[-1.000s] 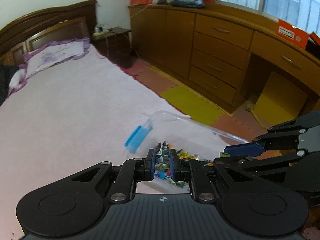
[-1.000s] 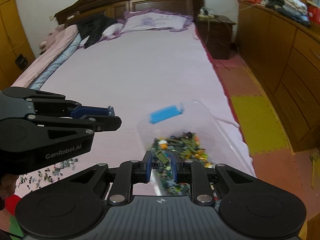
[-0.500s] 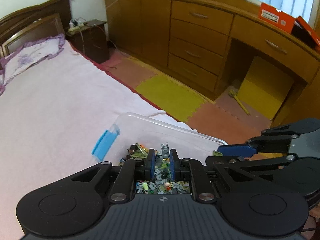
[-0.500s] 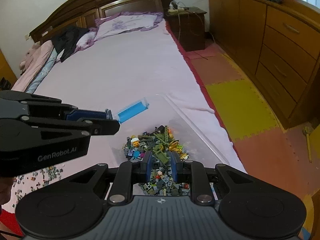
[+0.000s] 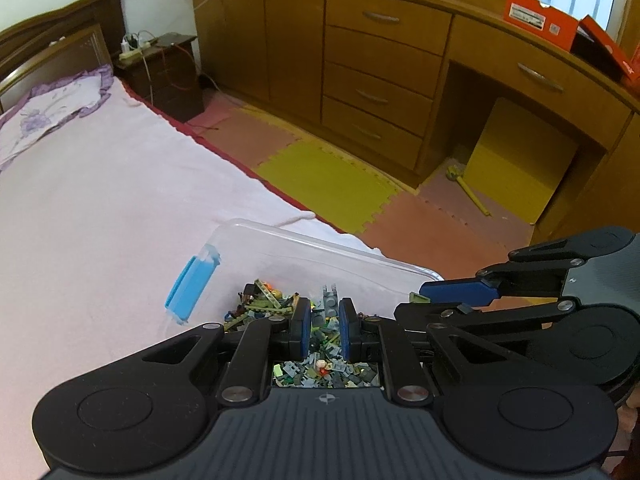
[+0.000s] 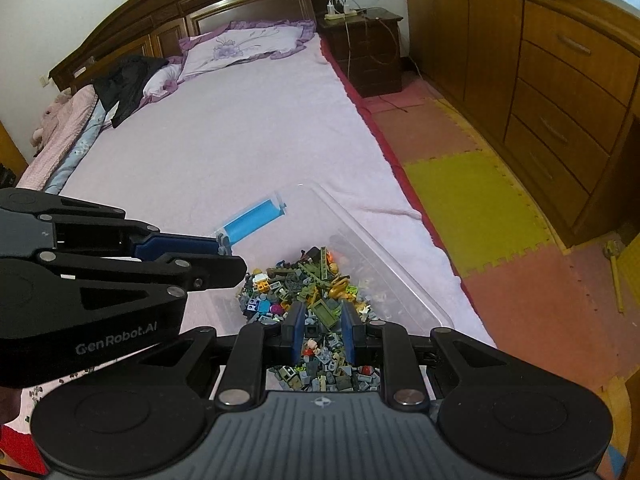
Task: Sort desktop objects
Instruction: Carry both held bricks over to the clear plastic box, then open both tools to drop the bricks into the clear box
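Note:
A clear plastic bin (image 5: 320, 240) with a blue latch (image 5: 192, 284) lies on the pink bed near its right edge; it also shows in the right wrist view (image 6: 372, 248). It holds a heap of small toy bricks (image 6: 316, 280). My left gripper (image 5: 325, 312) is shut on a grey brick (image 5: 330, 300) above the heap. My right gripper (image 6: 323, 318) is shut on an olive green brick (image 6: 325, 309) over the heap. Each gripper appears at the side of the other's view.
The bed (image 6: 224, 148) stretches ahead with pillows (image 6: 240, 46) and dark clothes (image 6: 128, 84) at the headboard. Loose small bricks (image 6: 36, 392) lie on the bed to the left. Foam floor mats (image 5: 320, 176), wooden drawers (image 5: 380, 80) and a nightstand (image 6: 368, 52) stand right of the bed.
Both grippers have moved forward and down over the bin, so the brick heap now lies right under the fingers. Each still holds its brick.

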Action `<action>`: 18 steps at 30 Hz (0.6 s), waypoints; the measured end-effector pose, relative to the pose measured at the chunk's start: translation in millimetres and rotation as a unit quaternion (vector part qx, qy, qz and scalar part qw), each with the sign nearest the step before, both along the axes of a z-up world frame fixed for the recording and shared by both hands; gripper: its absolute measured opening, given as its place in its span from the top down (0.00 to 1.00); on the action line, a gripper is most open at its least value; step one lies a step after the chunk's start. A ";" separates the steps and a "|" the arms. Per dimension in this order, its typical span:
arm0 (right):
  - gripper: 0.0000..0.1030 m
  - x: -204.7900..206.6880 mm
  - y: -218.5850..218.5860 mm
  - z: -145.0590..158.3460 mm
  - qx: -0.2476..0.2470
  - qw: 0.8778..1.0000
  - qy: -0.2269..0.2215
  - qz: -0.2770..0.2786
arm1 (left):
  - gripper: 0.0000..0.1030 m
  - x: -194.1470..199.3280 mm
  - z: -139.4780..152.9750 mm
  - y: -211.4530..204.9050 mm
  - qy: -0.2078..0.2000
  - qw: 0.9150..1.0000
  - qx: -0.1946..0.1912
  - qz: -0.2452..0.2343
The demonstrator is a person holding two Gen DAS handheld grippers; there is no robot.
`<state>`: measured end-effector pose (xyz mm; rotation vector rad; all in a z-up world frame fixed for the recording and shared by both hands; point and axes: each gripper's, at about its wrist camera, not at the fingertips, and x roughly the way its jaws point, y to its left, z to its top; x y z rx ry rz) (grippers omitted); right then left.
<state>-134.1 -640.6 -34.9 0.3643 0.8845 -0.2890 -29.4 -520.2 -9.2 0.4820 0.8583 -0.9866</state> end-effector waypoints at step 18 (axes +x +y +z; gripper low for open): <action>0.79 -6.6 3.6 5.5 -0.001 1.000 -0.001 0.002 | 0.84 -8.9 -0.4 -0.7 -0.001 1.000 0.004 -0.008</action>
